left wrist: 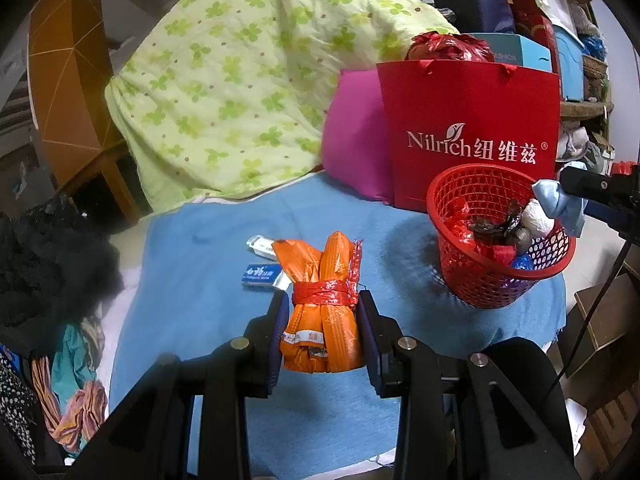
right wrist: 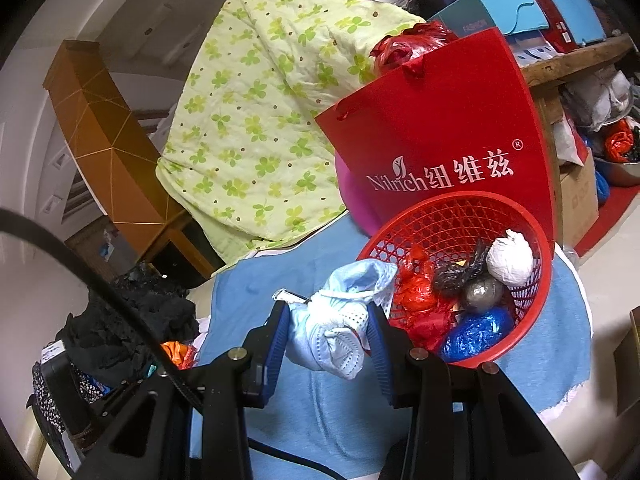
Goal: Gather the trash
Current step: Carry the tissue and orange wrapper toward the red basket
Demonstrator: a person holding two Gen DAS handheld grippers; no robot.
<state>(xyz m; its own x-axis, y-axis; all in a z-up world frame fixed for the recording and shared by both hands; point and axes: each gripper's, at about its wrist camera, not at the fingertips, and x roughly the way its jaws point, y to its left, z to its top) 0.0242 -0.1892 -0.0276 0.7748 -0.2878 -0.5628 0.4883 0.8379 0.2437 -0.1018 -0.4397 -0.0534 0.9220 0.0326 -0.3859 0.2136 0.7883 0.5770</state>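
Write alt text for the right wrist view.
The right tool grips a crumpled pale blue mask bundle just beside a red mesh basket already holding wadded trash, on a blue cloth. A red paper bag stands behind the basket.

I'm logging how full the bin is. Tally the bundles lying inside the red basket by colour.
In the red basket:
White: 1
Black: 1
Grey: 1
Blue: 1
Red: 1, possibly more, crumpled together
Total: 5
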